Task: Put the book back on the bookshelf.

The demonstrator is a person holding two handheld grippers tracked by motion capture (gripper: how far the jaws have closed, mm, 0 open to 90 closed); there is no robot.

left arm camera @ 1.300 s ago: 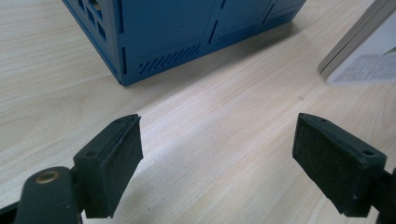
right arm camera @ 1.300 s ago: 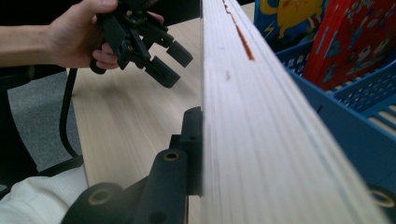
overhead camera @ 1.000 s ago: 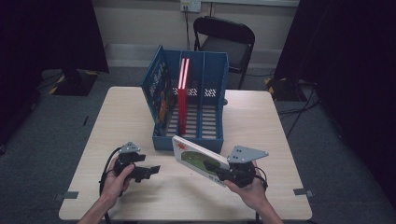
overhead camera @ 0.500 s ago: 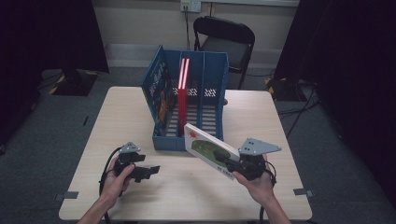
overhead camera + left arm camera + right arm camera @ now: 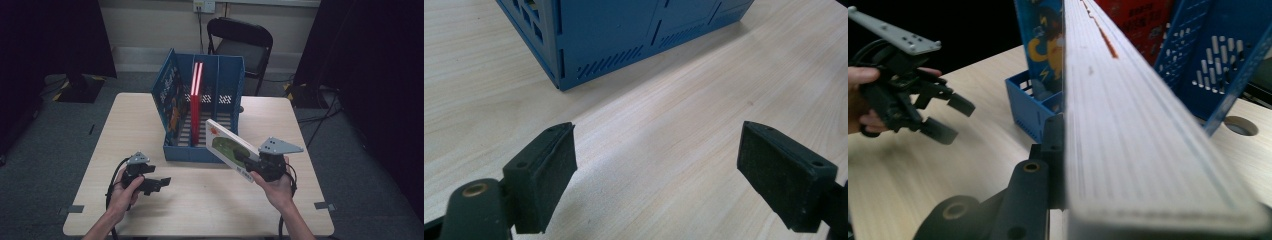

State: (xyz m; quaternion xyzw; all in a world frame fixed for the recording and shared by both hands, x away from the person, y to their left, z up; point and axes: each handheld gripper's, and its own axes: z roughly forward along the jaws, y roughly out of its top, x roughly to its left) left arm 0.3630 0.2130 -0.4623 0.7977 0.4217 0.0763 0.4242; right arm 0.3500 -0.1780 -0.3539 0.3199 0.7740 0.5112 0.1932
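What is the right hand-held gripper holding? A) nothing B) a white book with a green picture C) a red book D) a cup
B: the right hand-held gripper is clamped on the white book with a green picture, held tilted in front of the blue rack.

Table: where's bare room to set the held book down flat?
Free: the table strip left of the blue rack, and the near stretch between the left gripper and right gripper. Crowded: right of the rack, where the white book hangs by its front corner.
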